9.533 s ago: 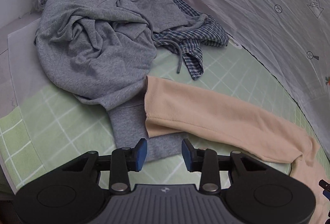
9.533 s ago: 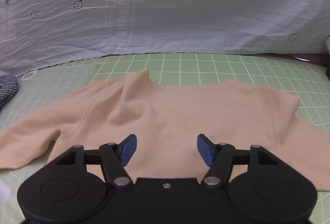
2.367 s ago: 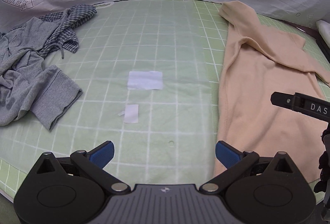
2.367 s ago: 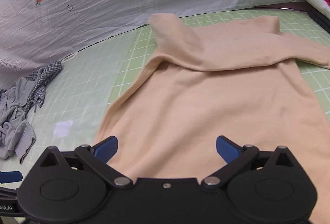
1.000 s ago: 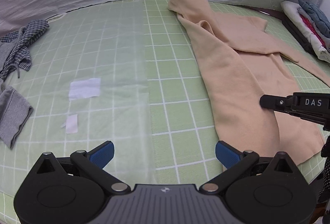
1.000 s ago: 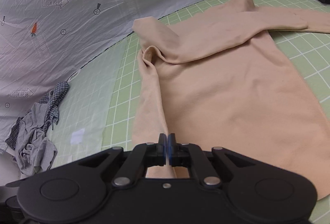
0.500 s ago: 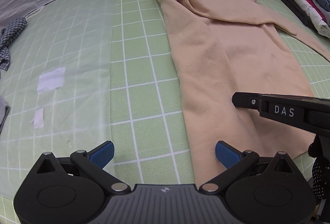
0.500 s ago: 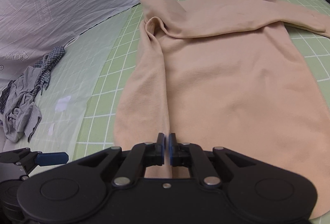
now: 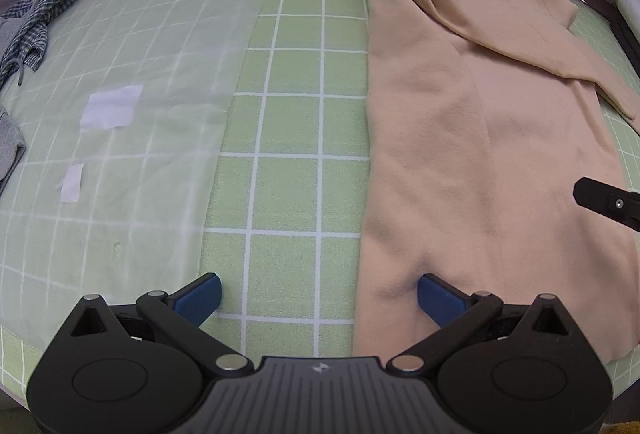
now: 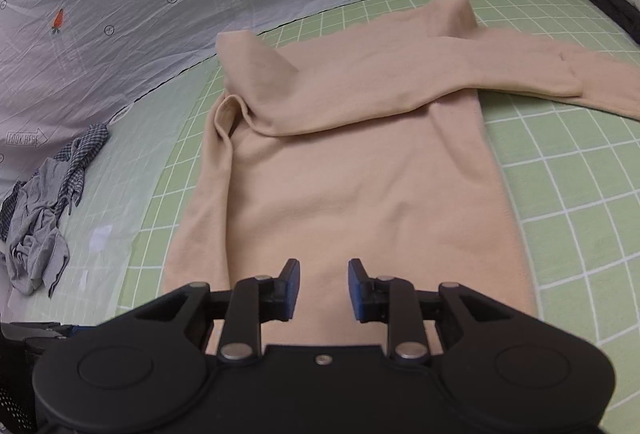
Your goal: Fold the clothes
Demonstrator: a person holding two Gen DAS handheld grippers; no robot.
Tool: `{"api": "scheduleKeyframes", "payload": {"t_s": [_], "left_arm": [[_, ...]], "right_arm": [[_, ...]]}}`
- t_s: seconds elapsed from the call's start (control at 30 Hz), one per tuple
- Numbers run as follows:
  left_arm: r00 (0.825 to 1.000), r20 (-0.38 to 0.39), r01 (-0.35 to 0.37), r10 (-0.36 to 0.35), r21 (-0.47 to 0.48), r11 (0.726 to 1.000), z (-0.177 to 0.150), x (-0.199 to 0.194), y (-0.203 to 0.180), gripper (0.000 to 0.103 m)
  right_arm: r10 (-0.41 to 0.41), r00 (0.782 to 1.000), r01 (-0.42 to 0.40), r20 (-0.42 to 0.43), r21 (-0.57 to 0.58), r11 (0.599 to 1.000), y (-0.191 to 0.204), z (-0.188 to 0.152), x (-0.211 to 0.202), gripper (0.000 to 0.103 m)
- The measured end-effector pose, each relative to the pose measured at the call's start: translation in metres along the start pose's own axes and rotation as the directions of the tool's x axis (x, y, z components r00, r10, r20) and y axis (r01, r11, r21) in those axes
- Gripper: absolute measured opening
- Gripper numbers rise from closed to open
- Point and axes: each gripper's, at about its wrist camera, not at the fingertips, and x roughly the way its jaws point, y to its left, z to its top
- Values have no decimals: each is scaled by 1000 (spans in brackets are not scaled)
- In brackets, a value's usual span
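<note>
Left gripper, jaws wide and empty, straddles the peach sweater's near-left hem edge; right gripper, opening, empty, hovers over the hem, garment running away lengthwise.

Illumination is even and soft. Fisheye distortion bends the grid of the green mat toward dark corners. Pale glare lies left of its centre; shadows are faint.

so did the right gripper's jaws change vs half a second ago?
Yes. The right gripper, then pinched shut on the beige sweater, is opening, pads clear of the cloth, and sits nearer the sweater's middle than its folded left edge.
</note>
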Motion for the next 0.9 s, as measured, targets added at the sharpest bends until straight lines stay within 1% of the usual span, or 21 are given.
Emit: {"api": "scheduleKeyframes", "payload": {"t_s": [0.07,0.13,0.27,0.37,0.5,0.53,0.6,0.63,0.7,0.77,0.83,0.9], "left_arm": [[999,35,-2,4,-53,999,10,-5,3,103],[997,73,12,-5,-98,995,25,-9,6,103],[990,136,44,-23,-148,988,63,-13,6,103],[984,171,70,-43,-160,985,102,-9,6,103],[975,209,113,-73,-186,976,167,3,5,103],[973,219,122,-78,-199,972,184,8,5,103],[969,228,146,-91,-238,960,218,17,5,102],[968,232,159,-99,-257,953,233,22,5,102],[965,241,169,-103,-274,947,259,32,11,101],[968,235,155,-89,-277,948,279,44,11,97],[973,215,136,-78,-274,952,292,56,11,89],[975,200,147,-95,-264,953,299,68,9,82]], "right_arm": [[-17,1000,16,23,43,999,-18,14,-2,29],[-42,998,38,48,87,995,-36,28,-2,30],[-130,986,114,100,156,981,-68,51,-2,34],[-205,970,175,132,209,962,-96,70,2,38],[-290,946,248,146,250,936,-131,98,16,43],[-302,943,259,140,261,930,-139,105,20,45],[-309,943,265,121,284,921,-152,117,28,47],[-313,943,269,112,296,917,-159,123,32,49],[-314,945,279,93,273,921,-168,134,42,53],[-322,944,299,70,227,927,-170,141,53,53],[-335,940,319,67,182,930,-169,148,62,54],[-346,936,335,63,141,932,-166,154,68,55]]}}
